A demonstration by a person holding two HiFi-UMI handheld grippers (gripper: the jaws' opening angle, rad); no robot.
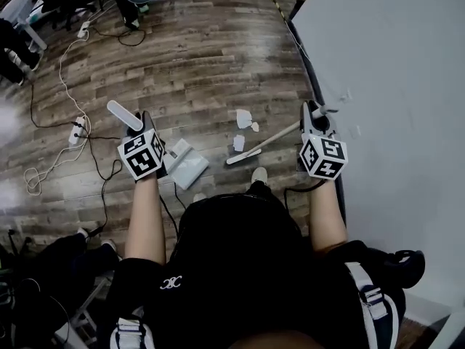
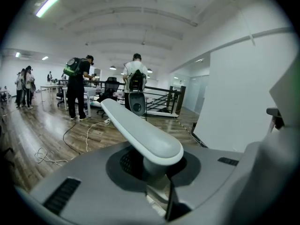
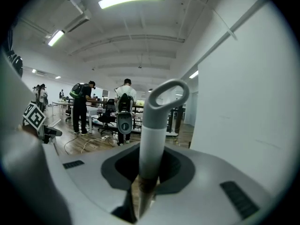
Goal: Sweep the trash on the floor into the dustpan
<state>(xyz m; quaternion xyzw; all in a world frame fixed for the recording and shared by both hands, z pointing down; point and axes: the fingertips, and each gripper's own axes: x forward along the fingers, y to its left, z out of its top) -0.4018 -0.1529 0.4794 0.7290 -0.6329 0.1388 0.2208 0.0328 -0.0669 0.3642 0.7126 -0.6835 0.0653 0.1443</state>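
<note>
Left gripper (image 1: 140, 131): jaws clenched on the dustpan handle (image 2: 140, 130), a long pale grey bar that juts up and away from the jaws.
Right gripper (image 1: 317, 126): jaws clamped on the broom handle (image 3: 153, 125), just below its grey hanging loop.

Head view:
- The dustpan (image 1: 187, 166) sits low over the wood floor (image 1: 203, 57), just right of the left gripper. Contact with the floor cannot be judged.
- The broom stick slants down and to the left from the right gripper. The broom head (image 1: 243, 155) lies between the two grippers.
- The trash is a few white paper scraps (image 1: 243, 118) on the floor just beyond the broom head. They lie to the right of the dustpan and apart from it. One scrap lies just beside the broom head.
- The person's shoe (image 1: 259, 174) stands near the broom head, on the near side.

Surroundings:
- A white partition wall (image 1: 392, 86) stands close on the right, its dark base strip running past the right gripper.
- A power strip (image 1: 78, 131) and loose cables (image 1: 65, 71) lie on the floor left of the dustpan.
- Both gripper views show people (image 2: 77, 86) standing by desks far across the room.
</note>
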